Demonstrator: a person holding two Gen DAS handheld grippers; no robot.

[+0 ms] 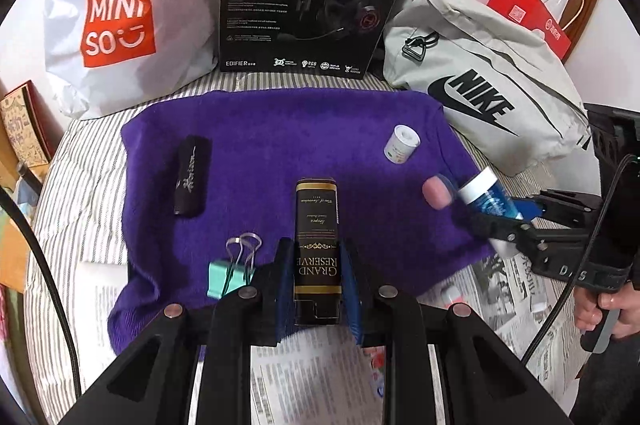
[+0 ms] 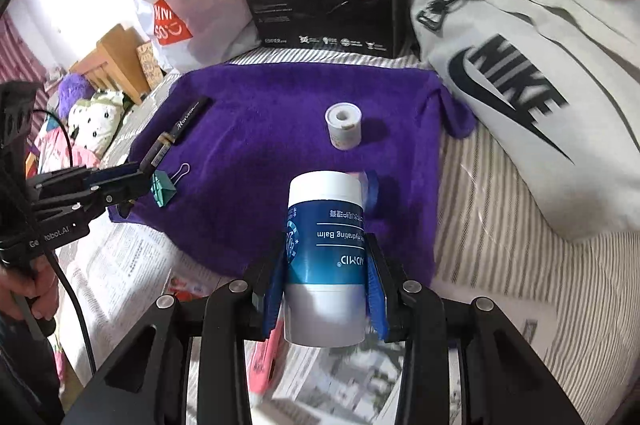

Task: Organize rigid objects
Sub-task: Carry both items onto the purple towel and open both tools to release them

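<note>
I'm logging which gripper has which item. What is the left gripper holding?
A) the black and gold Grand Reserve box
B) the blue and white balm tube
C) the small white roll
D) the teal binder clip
A: in the left wrist view the left gripper is closed on the Grand Reserve box, while the balm tube sits in the right gripper.

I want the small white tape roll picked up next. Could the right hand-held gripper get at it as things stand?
Probably not yet: the right hand-held gripper is shut on the blue-and-white balm tube. The white tape roll stands alone on the purple towel, nothing blocking it.
</note>
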